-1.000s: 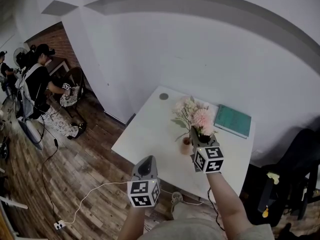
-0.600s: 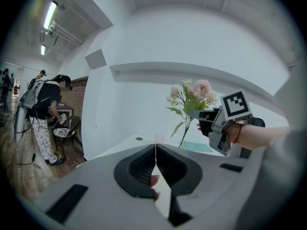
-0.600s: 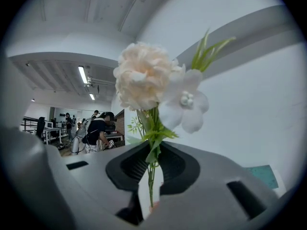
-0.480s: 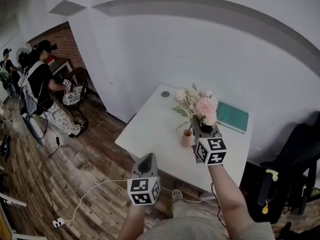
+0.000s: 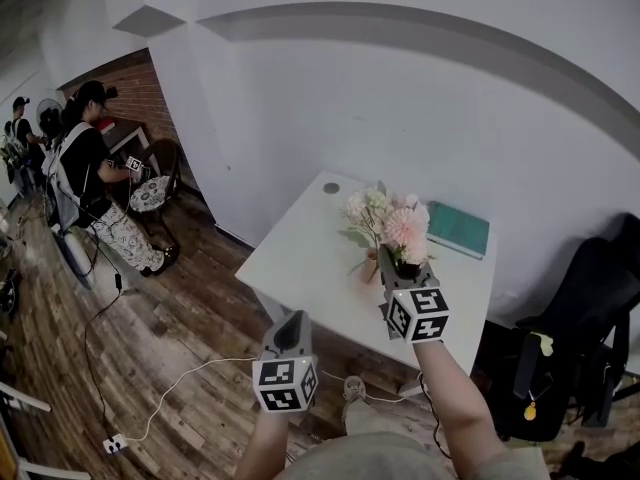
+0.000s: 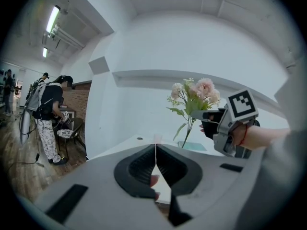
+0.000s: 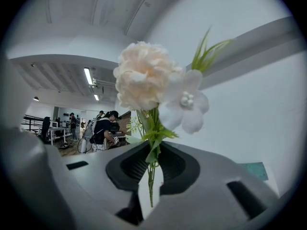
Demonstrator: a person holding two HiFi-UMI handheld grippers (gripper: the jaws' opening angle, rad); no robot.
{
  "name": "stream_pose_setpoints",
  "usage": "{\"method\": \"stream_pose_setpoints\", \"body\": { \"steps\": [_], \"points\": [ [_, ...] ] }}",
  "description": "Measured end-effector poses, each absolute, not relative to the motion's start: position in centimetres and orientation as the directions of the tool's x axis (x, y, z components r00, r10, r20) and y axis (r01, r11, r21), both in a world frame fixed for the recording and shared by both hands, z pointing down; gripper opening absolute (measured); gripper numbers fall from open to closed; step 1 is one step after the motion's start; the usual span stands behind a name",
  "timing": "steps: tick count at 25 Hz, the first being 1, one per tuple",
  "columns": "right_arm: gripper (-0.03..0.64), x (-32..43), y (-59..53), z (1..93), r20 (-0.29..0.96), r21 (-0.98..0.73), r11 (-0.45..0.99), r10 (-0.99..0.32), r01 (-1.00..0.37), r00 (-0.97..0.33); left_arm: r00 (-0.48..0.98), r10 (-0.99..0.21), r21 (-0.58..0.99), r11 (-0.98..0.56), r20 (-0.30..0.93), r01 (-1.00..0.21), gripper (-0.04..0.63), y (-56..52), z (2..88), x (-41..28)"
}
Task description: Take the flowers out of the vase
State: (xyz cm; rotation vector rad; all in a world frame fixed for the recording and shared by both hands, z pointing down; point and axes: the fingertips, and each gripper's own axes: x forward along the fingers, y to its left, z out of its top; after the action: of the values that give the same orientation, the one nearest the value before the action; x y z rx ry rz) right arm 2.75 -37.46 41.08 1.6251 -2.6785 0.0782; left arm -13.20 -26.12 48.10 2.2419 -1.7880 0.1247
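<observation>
Pink and white flowers (image 5: 385,218) are being held over the counter (image 5: 300,258) by the right gripper (image 5: 388,260) in the head view, the vase (image 5: 371,265) just below them. Left gripper (image 6: 155,152) view: its jaws are being pressed together, empty. Right gripper view: stems (image 7: 151,176) are being clamped (a straight lift is being advised).

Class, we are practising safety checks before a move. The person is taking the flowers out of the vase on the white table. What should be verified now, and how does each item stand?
1. Right gripper jaws shut on the flower stems: ok.
2. Stem ends clear of the vase: cannot tell, the gripper hides them.
3. Vase resting on the white table, not lifted along: ok.
4. Left gripper jaws shut, empty, away from the bouquet: ok.
5. Green book lying apart from the vase: ok.
</observation>
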Motion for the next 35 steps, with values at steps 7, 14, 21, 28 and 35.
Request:
{"method": "stream_pose_setpoints", "body": {
  "steps": [7, 14, 21, 28, 35],
  "points": [
    [0.048, 1.8, -33.4, 41.2, 0.041, -0.057, 0.47, -0.88, -0.881, -0.473, 0.231, -0.947, 0.154, -0.2, 0.225, -0.968, 0.008, -23.1, 47.3, -13.7],
    [0.048, 1.2, -28.8, 41.8, 0.043, -0.089, 0.49, -0.868, -0.867, -0.495, 0.226, -0.949, 0.146, -0.197, 0.218, -0.97, 0.008, -20.0, 46.9, -14.0],
    [0.046, 1.1, -24.1, 42.2, 0.047, -0.103, 0.505, -0.858, -0.857, -0.511, 0.214, -0.955, 0.152, -0.185, 0.205, -0.971, 0.008, -16.9, 46.5, -13.8],
    [0.047, 1.1, -19.4, 43.1, 0.044, -0.112, 0.512, -0.853, -0.851, -0.519, 0.217, -0.958, 0.151, -0.19, 0.188, -0.97, 0.008, -13.3, 46.3, -13.7],
    [0.046, 1.0, -16.4, 43.8, 0.055, -0.119, 0.519, -0.848, -0.847, -0.527, 0.23, -0.955, 0.158, -0.202, 0.185, -0.967, 0.008, -11.6, 46.2, -13.4]
  ]
}}
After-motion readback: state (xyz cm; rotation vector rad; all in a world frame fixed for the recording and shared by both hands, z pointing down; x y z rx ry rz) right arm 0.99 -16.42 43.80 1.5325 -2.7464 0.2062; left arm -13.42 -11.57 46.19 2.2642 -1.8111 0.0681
